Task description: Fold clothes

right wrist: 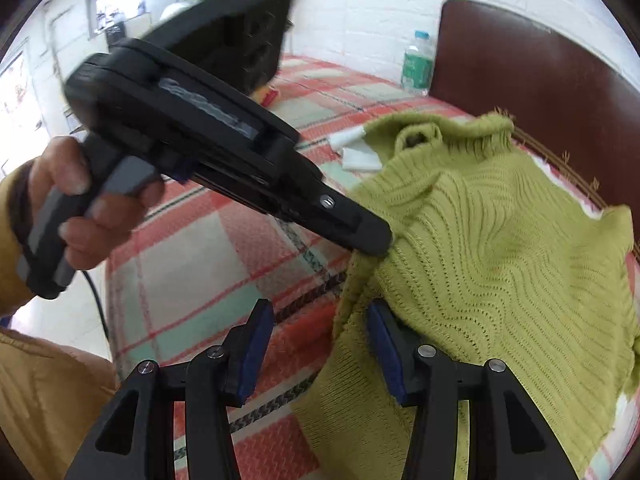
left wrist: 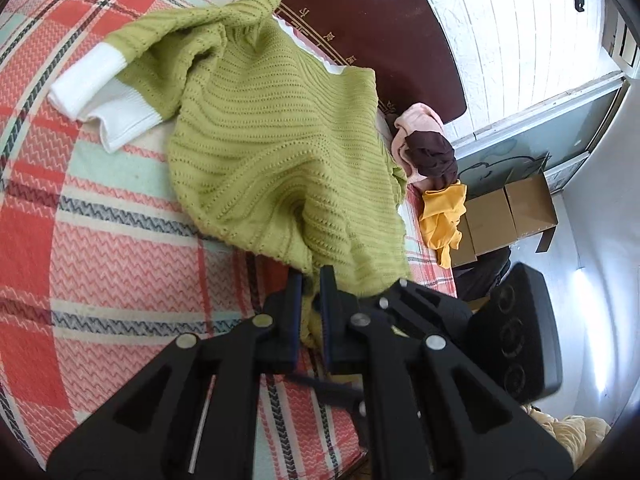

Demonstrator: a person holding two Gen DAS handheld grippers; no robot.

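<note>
Black plastic fingers of the left gripper [left wrist: 311,280] fill the foreground of the left wrist view, pressed close together on a bunched edge of the ribbed lime-green knit sweater [left wrist: 276,152]; a fold of green knit shows squeezed between the two pads; from that pinch the sweater rises and spreads away over the bed, its white ribbed cuffs [left wrist: 100,104] lying flat on the red, mint and cream plaid bedspread [left wrist: 100,240] toward the far left.

Beyond the sweater stands a dark reddish-brown headboard with gold ornament [left wrist: 360,12]; beside it, at the bed's edge, sits a heap of other clothes: a pale pink garment [left wrist: 420,124], a dark brown one [left wrist: 434,156] and a mustard-yellow one [left wrist: 444,216]; brown cardboard boxes [left wrist: 508,216] stand on the floor just past them.

From the right wrist view, the right gripper [right wrist: 320,334] has its blue-padded fingers [right wrist: 256,340] spread apart; the sweater's edge drapes against the inner face of the right-hand finger, while the other finger stands clear over the bedspread, so nothing is clamped; the same view shows the left gripper from the side, held by a bare hand [right wrist: 86,208] in a tan sleeve, its tip biting the sweater's edge just above; a clear plastic water bottle with a blue cap [right wrist: 418,64] stands at the far side of the bed next to the headboard.
</note>
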